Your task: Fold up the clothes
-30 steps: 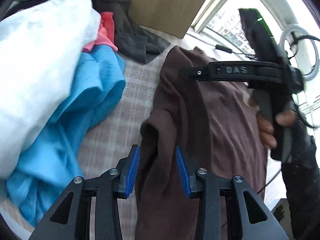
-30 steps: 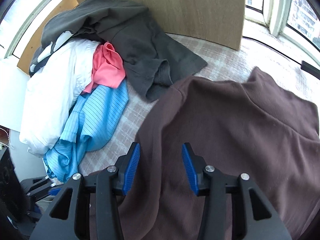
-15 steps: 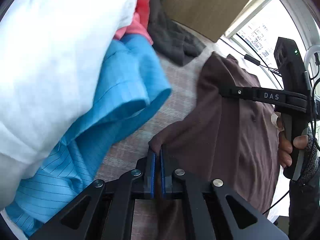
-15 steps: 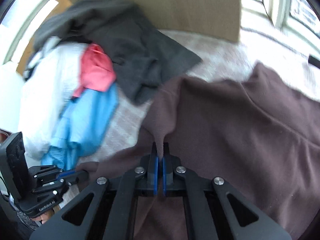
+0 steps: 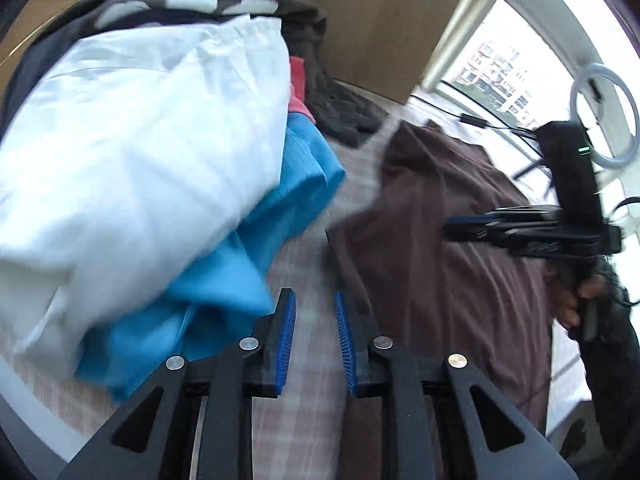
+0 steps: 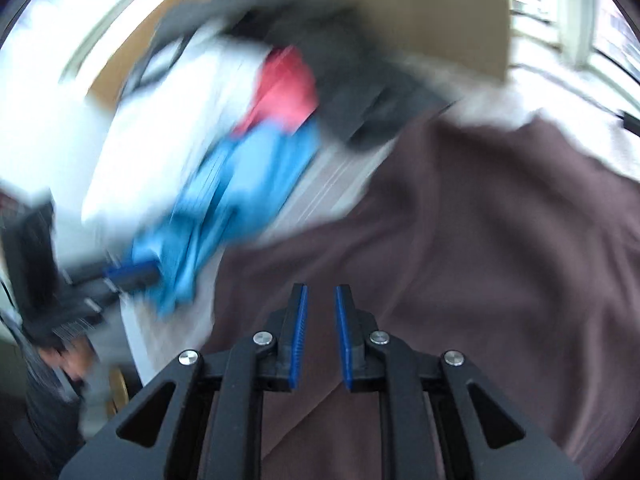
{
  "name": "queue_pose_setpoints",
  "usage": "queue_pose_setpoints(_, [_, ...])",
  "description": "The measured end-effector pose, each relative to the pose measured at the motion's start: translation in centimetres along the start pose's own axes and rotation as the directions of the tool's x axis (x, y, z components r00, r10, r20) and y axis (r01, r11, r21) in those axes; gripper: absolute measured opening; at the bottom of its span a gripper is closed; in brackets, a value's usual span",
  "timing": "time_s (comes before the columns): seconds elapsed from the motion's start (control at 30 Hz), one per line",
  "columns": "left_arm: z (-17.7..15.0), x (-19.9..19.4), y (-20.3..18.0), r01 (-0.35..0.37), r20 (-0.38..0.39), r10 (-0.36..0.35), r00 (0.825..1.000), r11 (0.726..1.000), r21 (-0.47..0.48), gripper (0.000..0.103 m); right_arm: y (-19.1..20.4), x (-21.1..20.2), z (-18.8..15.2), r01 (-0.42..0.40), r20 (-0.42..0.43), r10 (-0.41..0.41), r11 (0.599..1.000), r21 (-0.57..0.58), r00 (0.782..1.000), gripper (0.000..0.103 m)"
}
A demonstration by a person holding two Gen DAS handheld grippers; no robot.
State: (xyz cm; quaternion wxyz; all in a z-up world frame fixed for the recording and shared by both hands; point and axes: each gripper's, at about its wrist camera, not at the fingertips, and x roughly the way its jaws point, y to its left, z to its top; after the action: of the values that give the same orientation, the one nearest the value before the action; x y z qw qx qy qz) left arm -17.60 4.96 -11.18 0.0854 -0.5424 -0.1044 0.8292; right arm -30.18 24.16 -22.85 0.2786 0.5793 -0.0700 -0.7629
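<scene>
- Left tongs [image 5: 314,320]: jaws are seen apart and opening; nothing is clamped. Checked bed cover [image 5: 308,420] shows in the gap, with the brown top's [image 5: 440,272] edge at the right pad.
- Right tongs [image 6: 320,316]: jaws are seen apart and opening, held over the brown top; no cloth is gripped.
- Brown top is spread on the bed, ahead and right of the left tongs.
- Blue garment [image 5: 248,272] and white garment [image 5: 140,140] are piled left of both tongs.
- Right view is heavily blurred.
</scene>
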Motion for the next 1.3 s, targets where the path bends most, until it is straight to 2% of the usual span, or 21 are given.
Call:
queue_pose_setpoints(0.13, [-6.8,-6.0,1.2,-0.011,-0.002,0.011,1.0,0.999,-0.039,0.02,4.5,-0.1,-3.5,-0.019,-0.07,0.01,0.991,-0.135,0.998,0.015])
queue_pose_setpoints(0.23, [-12.5,-9.3,2.1,-0.019,-0.013,0.018,1.0,0.994,-0.103,0.02,6.5,-3.5,-5.6,-0.044,-0.074,0.031,0.983,-0.179,0.997,0.015])
queue_pose_setpoints(0.37, [-19.3,-11.1,2.8,-0.016,-0.026,0.011,1.0,0.981,-0.195,0.02,10.0,-5.4,-9.2,-0.09,-0.102,0.069,0.972,-0.218,0.992,0.015])
queue_pose_setpoints(0.5, [-23.4,-8.2,1.9,0.035,-0.055,-0.049,0.997,0.972,-0.234,0.02,13.3,-0.2,-13.5,-0.106,-0.184,0.059,0.961,-0.254,0.981,0.015])
queue_pose_setpoints(0.7, [-24.9,-4.5,-0.5,0.075,-0.038,-0.086,0.996,0.969,-0.236,0.022,15.7,5.4,-16.2,-0.046,-0.205,-0.021,0.948,-0.315,0.979,0.015])
queue_pose_setpoints(0.77, [-24.9,-3.4,-1.0,0.058,-0.038,-0.067,0.997,0.976,-0.209,0.024,16.1,6.1,-17.1,-0.019,-0.213,-0.057,0.941,-0.337,0.975,0.015])
queue_pose_setpoints(0.83, [-24.8,-2.0,-1.4,0.02,-0.071,-0.033,0.997,0.984,-0.177,0.024,16.3,6.4,-17.4,0.004,-0.211,-0.085,0.934,-0.358,0.974,0.015])
queue_pose_setpoints(0.93, [-25.0,-1.1,-1.9,0.01,-0.104,-0.027,0.994,0.987,-0.158,0.024,16.2,5.9,-17.4,0.032,-0.212,-0.113,0.935,-0.353,0.971,0.015])
queue_pose_setpoints(1.03, [-24.5,-1.2,-2.7,0.0,-0.096,-0.012,0.995,0.991,-0.13,0.025,16.5,4.6,-17.8,-0.024,-0.213,-0.053,0.939,-0.343,0.976,0.015])
queue_pose_setpoints(1.1, [-23.9,-0.7,-3.3,-0.021,-0.098,0.011,0.995,0.995,-0.098,0.029,16.6,4.5,-18.5,-0.029,-0.223,-0.051,0.939,-0.343,0.974,0.015])
queue_pose_setpoints(1.23, [-23.3,0.6,-4.5,-0.069,-0.128,0.064,0.99,0.997,-0.037,0.029,15.6,4.9,-19.4,-0.046,-0.253,-0.029,0.956,-0.289,0.967,0.015])
queue_pose_setpoints(1.3, [-23.3,0.8,-5.2,-0.086,-0.129,0.084,0.988,0.996,-0.007,0.035,14.7,4.1,-19.3,-0.067,-0.246,0.003,0.966,-0.248,0.969,0.015])
